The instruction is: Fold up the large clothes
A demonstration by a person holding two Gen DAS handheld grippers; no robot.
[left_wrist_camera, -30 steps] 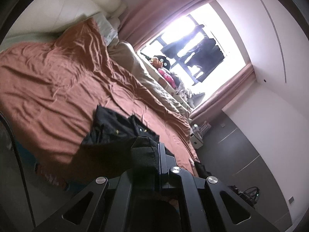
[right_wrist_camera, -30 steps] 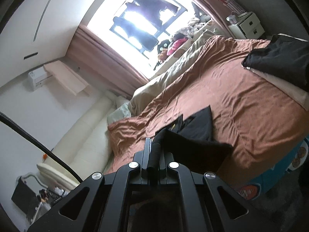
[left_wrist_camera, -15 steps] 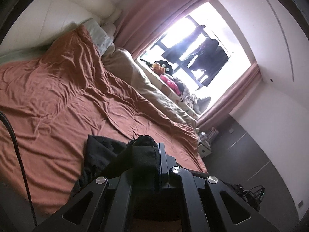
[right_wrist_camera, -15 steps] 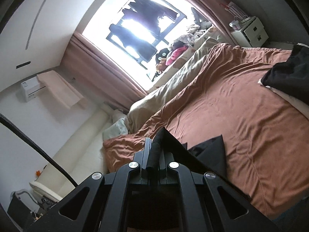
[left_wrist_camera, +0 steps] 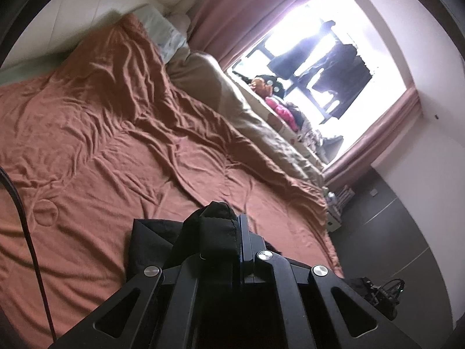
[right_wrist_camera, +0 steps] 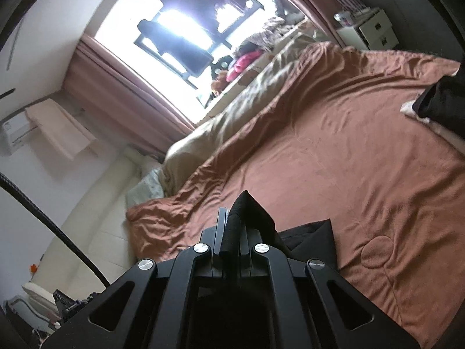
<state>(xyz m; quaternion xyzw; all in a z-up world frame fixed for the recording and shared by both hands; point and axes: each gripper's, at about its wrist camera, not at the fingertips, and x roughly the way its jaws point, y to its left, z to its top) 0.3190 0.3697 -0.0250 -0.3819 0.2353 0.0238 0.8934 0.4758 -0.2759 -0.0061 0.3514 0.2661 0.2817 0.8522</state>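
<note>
**Two grippers, one black garment**

The left gripper (left_wrist_camera: 232, 226) is clamped tight on a bunched edge of the black garment (left_wrist_camera: 151, 241). The right gripper (right_wrist_camera: 232, 226) is clamped tight on another edge of the same cloth, which pokes up past its tips in a point.

From each gripper the rest of the garment hangs down and trails back toward the person, with its lower part lying on the brown bedspread (left_wrist_camera: 110, 133) near the front edge of the bed. The open bed lies ahead of both grippers, toward the tan blanket (left_wrist_camera: 255, 122) and the bright window (left_wrist_camera: 325, 58).

I think the held edge needs to go forward and down onto the bed. Both hands look about equally near.
</note>
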